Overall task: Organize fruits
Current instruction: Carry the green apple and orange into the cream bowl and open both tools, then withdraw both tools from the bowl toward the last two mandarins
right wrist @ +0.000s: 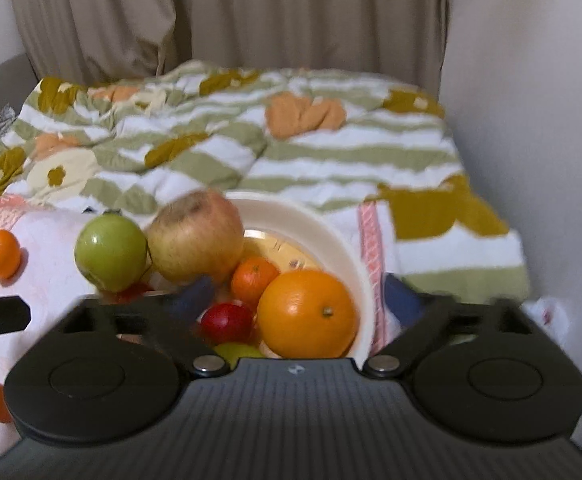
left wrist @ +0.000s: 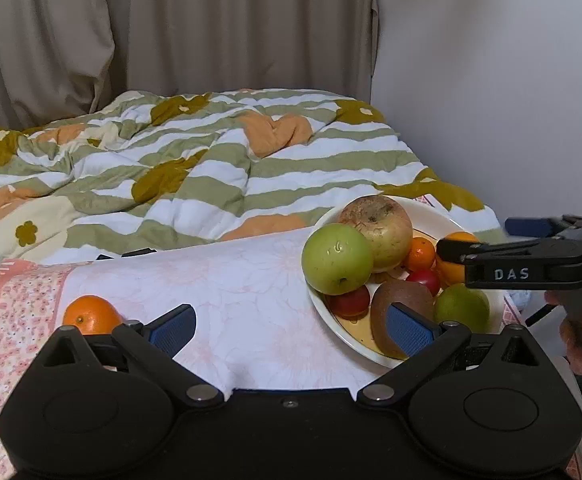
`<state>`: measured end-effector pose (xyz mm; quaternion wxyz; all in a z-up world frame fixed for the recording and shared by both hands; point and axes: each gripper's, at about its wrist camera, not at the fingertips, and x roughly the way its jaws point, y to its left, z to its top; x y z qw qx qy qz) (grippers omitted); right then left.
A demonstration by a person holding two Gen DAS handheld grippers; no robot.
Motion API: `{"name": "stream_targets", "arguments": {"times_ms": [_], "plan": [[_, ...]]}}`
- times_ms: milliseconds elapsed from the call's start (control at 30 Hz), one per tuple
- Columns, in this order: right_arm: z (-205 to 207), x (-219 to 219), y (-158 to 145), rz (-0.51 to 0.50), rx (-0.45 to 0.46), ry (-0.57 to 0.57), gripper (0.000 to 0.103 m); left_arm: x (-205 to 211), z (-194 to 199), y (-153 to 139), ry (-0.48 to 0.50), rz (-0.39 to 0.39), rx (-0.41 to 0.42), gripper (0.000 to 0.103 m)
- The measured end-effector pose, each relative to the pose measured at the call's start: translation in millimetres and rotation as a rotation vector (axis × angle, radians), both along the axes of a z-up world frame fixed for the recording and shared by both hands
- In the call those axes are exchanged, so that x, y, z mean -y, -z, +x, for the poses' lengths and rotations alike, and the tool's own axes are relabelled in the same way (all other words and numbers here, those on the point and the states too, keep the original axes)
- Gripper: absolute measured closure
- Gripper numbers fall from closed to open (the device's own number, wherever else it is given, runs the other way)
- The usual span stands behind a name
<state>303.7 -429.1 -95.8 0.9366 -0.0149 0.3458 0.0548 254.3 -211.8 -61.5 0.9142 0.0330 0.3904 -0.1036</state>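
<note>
Beige curtains and a striped floral quilt (left wrist: 219, 160) fill the background; nearer, a pale pink cloth (left wrist: 251, 280) carries a cream plate (right wrist: 343, 248) heaped with fruit. On it sit a green apple (left wrist: 337, 258), a russet apple (left wrist: 379, 232), a large orange (right wrist: 307, 314), a small mandarin (right wrist: 254, 280), red fruits and a kiwi (left wrist: 399, 300). One loose mandarin (left wrist: 91, 314) lies on the cloth well apart from the plate; the right view shows another at its lower left edge.

The right gripper (right wrist: 303, 300) hangs over the large orange with its fingers spread wide, pressing on nothing. The left gripper (left wrist: 291, 328) is likewise spread and empty, its right finger in front of the kiwi.

The pile looks unstable: the green apple perches at the plate's rim, and a nudge from either finger would likely roll it onto the cloth. The soft bedding underneath could let the plate tilt under pressure. The two grippers are close, so a clash seems possible.

The right view is blurred, so its fingertips are hard to make out. Its body hides the plate's near side, and the left gripper's body covers the near cloth.
</note>
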Motion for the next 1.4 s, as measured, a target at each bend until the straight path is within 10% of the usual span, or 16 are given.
{"name": "stream_targets", "arguments": {"times_ms": [800,1400], "plan": [[-119,-1,-89,0.023,0.077,0.000,0.000,-26,-117,-68,-0.097,-0.043,0.180,0.000],[-166,-80,-105,0.086,-0.001,-0.049,0.000,-154,-136,-96,-0.236,0.043,0.203,0.000]]}}
